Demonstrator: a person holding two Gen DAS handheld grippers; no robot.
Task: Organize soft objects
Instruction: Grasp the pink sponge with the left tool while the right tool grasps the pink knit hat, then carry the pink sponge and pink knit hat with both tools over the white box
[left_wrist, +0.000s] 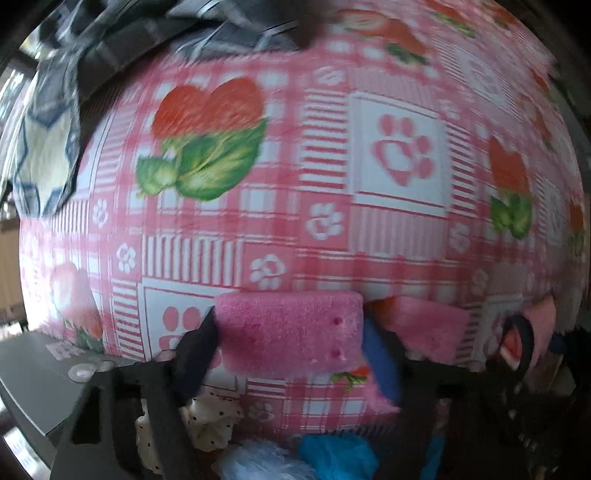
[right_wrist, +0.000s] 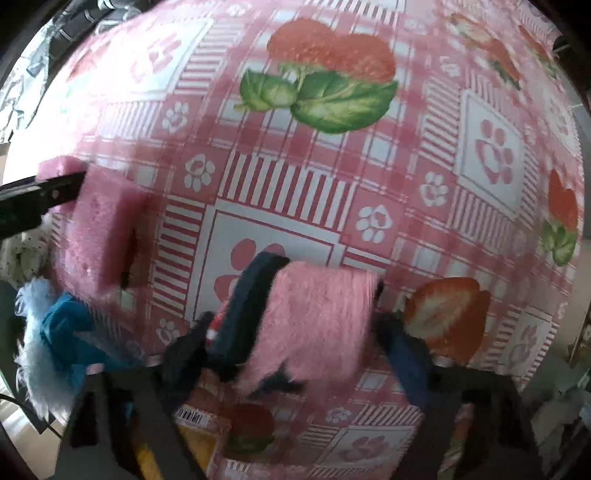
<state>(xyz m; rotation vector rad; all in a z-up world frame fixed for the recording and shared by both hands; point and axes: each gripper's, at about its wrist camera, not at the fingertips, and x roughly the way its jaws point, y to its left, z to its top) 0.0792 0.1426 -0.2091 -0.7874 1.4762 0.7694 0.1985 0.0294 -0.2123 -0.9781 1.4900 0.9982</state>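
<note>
My left gripper (left_wrist: 291, 332) is shut on a pink foam sponge (left_wrist: 291, 328) and holds it above the pink strawberry-and-paw tablecloth (left_wrist: 332, 166). The sponge also shows in the right wrist view (right_wrist: 99, 236) at the left, with a left fingertip (right_wrist: 62, 188) on it. My right gripper (right_wrist: 295, 321) is shut on a pink furry cloth (right_wrist: 314, 317) with a dark blue edge (right_wrist: 251, 295). That cloth shows in the left wrist view (left_wrist: 424, 325) to the right of the sponge.
A blue and white fluffy cloth (right_wrist: 55, 339) and a white dotted cloth (left_wrist: 210, 417) lie near the table's near edge. Dark and patterned fabrics (left_wrist: 55, 110) pile at the far left. A grey device (left_wrist: 40, 373) sits at the lower left.
</note>
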